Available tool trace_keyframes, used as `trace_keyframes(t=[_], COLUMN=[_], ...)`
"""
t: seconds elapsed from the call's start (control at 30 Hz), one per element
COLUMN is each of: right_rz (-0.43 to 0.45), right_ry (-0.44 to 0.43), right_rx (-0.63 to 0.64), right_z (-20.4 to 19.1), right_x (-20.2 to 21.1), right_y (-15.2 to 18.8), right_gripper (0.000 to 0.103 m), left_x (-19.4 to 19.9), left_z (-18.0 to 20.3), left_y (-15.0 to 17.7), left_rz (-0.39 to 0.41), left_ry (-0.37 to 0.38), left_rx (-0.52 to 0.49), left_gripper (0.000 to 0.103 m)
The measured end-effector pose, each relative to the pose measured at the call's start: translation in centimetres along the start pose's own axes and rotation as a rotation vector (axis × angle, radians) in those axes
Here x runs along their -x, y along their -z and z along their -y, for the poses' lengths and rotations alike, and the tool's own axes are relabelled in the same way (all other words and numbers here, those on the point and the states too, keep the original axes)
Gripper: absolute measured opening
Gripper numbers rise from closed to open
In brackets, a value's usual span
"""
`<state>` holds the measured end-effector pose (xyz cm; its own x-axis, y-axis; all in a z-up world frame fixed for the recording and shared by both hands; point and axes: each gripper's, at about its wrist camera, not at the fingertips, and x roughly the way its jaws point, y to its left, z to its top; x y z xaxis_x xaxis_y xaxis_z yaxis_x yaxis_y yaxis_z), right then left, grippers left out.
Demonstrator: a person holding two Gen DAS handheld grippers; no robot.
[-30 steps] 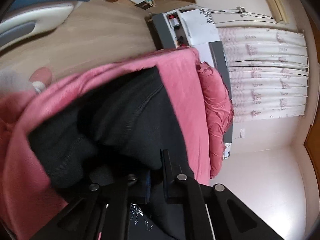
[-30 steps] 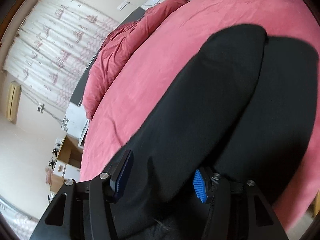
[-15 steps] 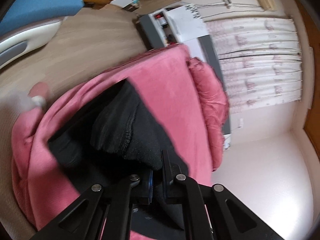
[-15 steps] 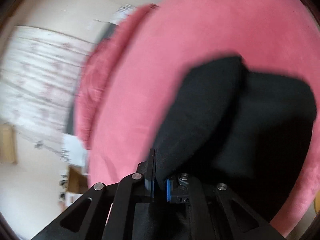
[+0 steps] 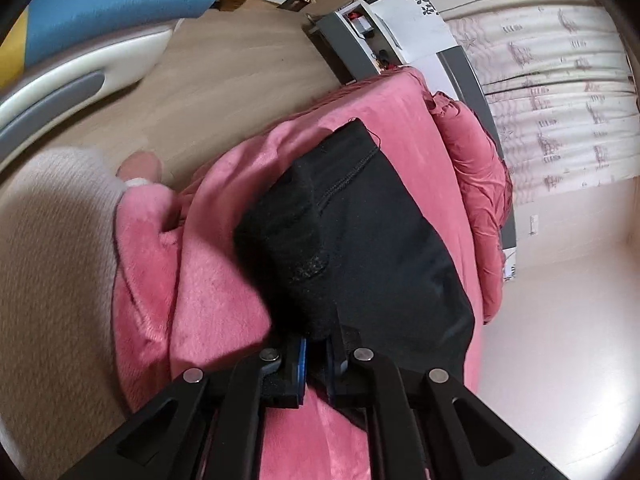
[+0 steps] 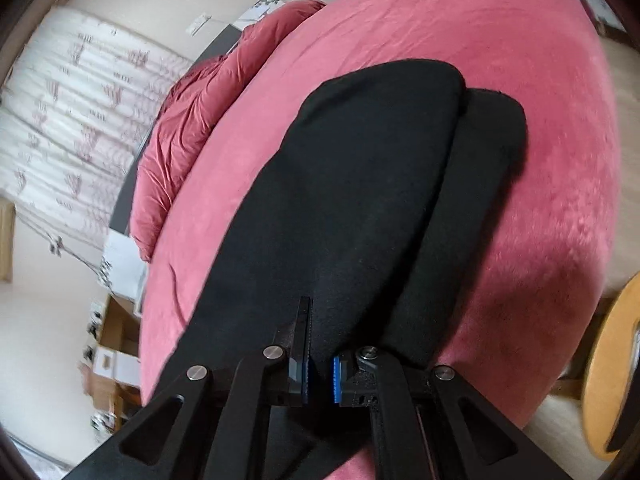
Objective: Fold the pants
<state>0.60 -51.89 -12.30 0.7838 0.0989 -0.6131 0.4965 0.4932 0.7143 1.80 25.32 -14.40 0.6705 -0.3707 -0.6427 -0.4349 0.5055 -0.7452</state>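
Left gripper (image 5: 316, 354) at bottom centre of frame, blue-padded fingers pinched tight on bunched fold of black pants (image 5: 360, 232). Pants stretch from jaws toward upper centre, stitched hem visible near top, lying on pink bedspread (image 5: 216, 300). Crumpled red duvet (image 5: 476, 184) along bed's right side. Beige sleeve (image 5: 52, 248) fills left edge, fingertip just above it. Wood floor (image 5: 224, 64) at upper centre, blue cushion (image 5: 108, 4) at upper left, patterned white curtain (image 5: 560, 92) at upper right, white wall lower right.
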Motion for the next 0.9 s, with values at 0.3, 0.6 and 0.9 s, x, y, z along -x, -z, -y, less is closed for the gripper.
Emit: trace_keyframes(t=[0.3, 0.6, 0.9], right_rz=[0.068, 0.163, 0.094], right_ry=[-0.012, -0.003, 0.188], right_rx=[-0.113, 0.054, 0.055], right_z=[0.7, -3.7, 1.2], right_x=[0.8, 4.6, 1.4], right_y=[-3.6, -7.2, -5.1], right_gripper=[0.041, 0.006, 0.009], left_x=[-0.6, 0.4, -0.2], left_z=[2.0, 1.3, 1.6], left_y=[-0.3, -1.3, -1.2], left_rz=[0.016, 0.036, 0.009], left_ry=[-0.024, 0.001, -0.088], left_rx=[-0.058, 0.012, -0.064], left_gripper=[0.016, 0.007, 0.009])
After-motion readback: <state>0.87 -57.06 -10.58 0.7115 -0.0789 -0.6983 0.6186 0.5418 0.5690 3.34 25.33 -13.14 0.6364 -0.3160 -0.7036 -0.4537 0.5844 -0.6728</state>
